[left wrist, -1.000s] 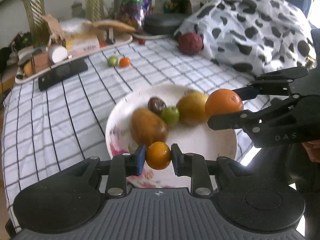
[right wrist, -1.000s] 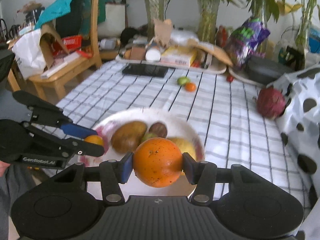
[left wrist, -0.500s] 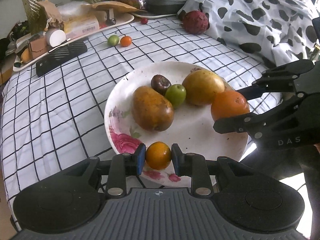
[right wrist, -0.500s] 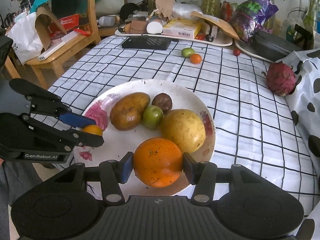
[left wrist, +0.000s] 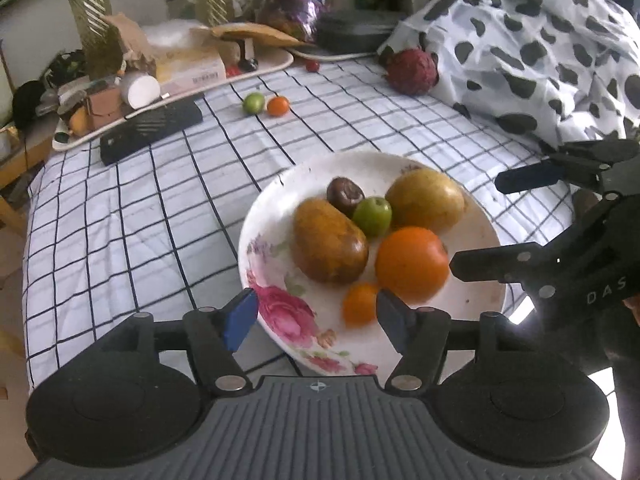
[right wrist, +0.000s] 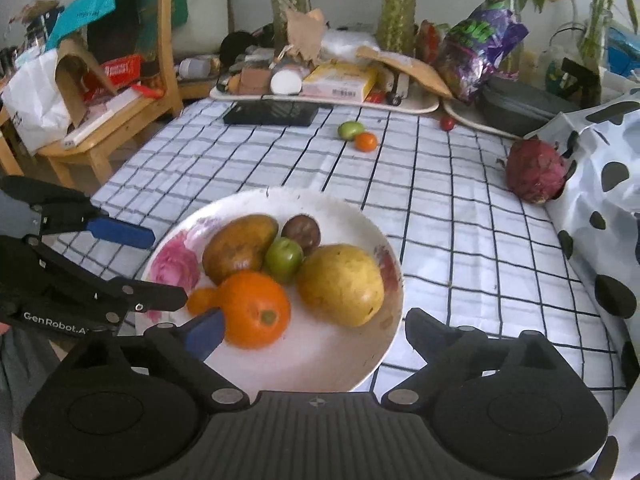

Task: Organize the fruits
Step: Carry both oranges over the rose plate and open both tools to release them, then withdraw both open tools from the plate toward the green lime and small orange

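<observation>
Both tools stand with their fingers spread wide and nothing between them. The left gripper (left wrist: 316, 316) hangs at the near rim of the floral plate (left wrist: 280, 312), and the small orange (left wrist: 360, 304) lies on the plate just inside its right finger, apart from the blue pads. The right gripper (right wrist: 316, 332) is at the near edge of the same plate, its left finger just beside the large orange (right wrist: 254, 310), which rests on the plate close against the small orange on its left and near the green fruit (right wrist: 283, 259) behind it. Whether that finger touches the large orange cannot be told. On the far half of the plate lie a brown mango (right wrist: 238, 248), a dark round fruit (right wrist: 302, 232) and, to the right, a yellow fruit (right wrist: 340, 284). The plate sits on a white tablecloth with a black grid (right wrist: 440, 216). Farther back on the cloth a small green fruit (right wrist: 349, 129) and a small orange one (right wrist: 366, 141) lie side by side, a small red fruit (right wrist: 447, 122) lies near the trays, and a dragon fruit (right wrist: 534, 170) rests at the right against a black-spotted white cloth (right wrist: 608, 200). A black flat box (right wrist: 272, 114) lies at the far edge before a cluttered tray (right wrist: 320, 96).
</observation>
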`<state>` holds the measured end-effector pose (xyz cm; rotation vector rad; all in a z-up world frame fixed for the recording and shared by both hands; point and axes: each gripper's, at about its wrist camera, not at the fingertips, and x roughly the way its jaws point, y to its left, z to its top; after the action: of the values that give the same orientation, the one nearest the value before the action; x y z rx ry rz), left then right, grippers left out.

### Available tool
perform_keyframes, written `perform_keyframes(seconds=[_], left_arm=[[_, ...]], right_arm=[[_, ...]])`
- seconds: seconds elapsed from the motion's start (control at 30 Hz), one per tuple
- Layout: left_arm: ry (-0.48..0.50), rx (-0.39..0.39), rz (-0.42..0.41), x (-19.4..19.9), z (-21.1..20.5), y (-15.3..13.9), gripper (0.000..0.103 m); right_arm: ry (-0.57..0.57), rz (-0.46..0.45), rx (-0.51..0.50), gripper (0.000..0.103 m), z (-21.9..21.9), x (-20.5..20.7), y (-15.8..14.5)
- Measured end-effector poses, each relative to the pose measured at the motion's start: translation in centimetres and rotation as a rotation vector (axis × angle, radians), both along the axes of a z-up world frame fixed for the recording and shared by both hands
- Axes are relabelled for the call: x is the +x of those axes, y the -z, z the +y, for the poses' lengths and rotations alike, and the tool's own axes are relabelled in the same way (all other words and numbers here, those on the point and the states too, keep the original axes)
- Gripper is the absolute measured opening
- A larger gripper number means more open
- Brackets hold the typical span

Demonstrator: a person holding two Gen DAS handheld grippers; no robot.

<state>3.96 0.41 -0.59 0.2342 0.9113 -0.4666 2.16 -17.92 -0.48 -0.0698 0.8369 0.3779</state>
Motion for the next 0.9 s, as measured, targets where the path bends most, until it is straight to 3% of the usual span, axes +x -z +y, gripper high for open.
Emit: perform_keyframes(seconds=[0.17,0.53,0.9], left_arm=[[-0.026,-0.037,-0.049,0.0,0.3,-0.8,0.064],[-0.052,-0.111,-0.152,-0.4,0.4,-2.3,0.064],[-0.058,-0.122,-0.168,-0.4,0.5,-2.4,0.064]], right_arm=[[0.047,-0.049,0.028,0.103,-0.6,0.0,-0.7],[0.140,-0.140,0.032,0.103,-1.8,0.2,-1.7],[0.129,-0.151,0.001,0.103,-1.4,0.2,-1.7]])
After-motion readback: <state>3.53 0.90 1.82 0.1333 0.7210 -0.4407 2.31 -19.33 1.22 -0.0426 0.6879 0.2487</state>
